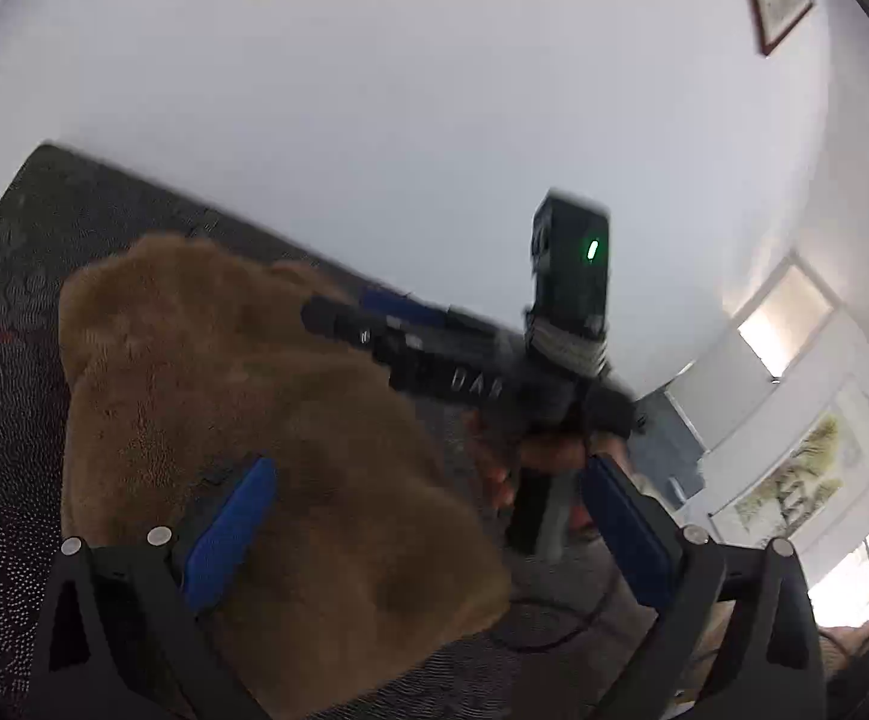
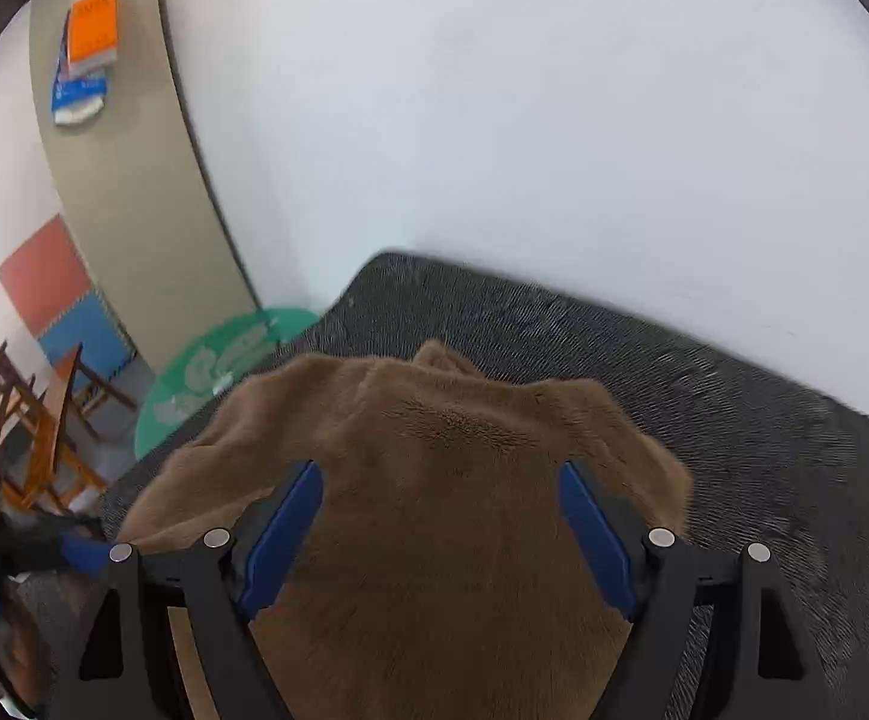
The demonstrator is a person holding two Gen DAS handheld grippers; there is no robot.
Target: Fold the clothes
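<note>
Right hand-held gripper (image 2: 440, 531): blue pads spread wide, nothing gripped, poised over the garment. Left hand-held gripper (image 1: 428, 531): jaws likewise wide apart, empty, above the garment's near side.

Tan fleece garment (image 2: 434, 480): bunched in a soft heap on the dark speckled worktop (image 2: 734, 420). Judged light, limp, plush and not slippery; best pinched at a free hem or its far corners.

Beyond the garment: bare worktop to its far edge against the white wall (image 2: 524, 120), with open room to spread the fabric.
</note>
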